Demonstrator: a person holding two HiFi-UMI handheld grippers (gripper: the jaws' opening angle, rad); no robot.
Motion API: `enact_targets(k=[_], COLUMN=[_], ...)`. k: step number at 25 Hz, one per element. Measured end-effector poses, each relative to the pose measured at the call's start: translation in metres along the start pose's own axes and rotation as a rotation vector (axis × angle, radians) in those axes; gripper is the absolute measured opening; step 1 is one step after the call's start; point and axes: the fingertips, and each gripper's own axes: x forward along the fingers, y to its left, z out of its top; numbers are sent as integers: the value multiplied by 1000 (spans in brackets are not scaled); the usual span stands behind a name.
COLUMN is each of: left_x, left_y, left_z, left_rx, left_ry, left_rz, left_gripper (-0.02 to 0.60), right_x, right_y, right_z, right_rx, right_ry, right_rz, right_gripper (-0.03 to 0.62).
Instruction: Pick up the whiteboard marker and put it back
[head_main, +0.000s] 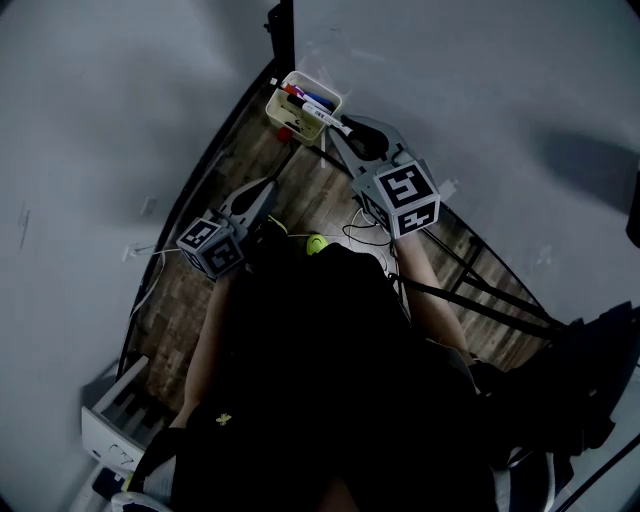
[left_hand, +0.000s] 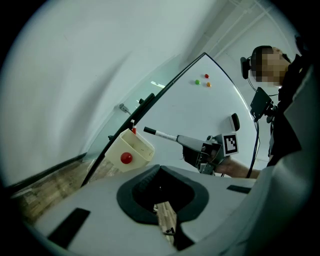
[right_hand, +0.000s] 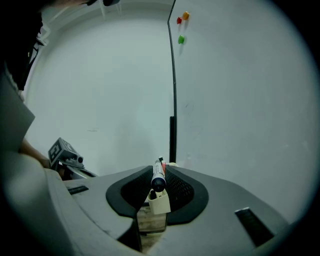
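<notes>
Right gripper (head_main: 336, 128) clamped on marker (head_main: 322, 109) – capped end just over holder (left_hand: 140, 149), which already contains other pens (head_main: 296, 94). Left gripper (head_main: 268, 190) – jaws together, empty, apart from holder

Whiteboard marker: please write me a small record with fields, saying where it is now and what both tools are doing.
whiteboard marker: gripped at one end, the other end just above the holder, not inside
right tool: shut on the whiteboard marker
left tool: jaws together, empty, apart from the holder
holder: cream box at the whiteboard's edge
other markers: lying in the holder
</notes>
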Motion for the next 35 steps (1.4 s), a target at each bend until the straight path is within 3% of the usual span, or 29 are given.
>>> enact_targets(k=[35], left_x=[-19], left_y=[33], left_z=[3], left_rx=[-60], left_ry=[42], left_rz=[26], left_gripper=[15], right_x=[58], right_y=[6], right_z=[-46], right_rx=[-51], right_ry=[196], right_rz=[36], right_gripper=[77])
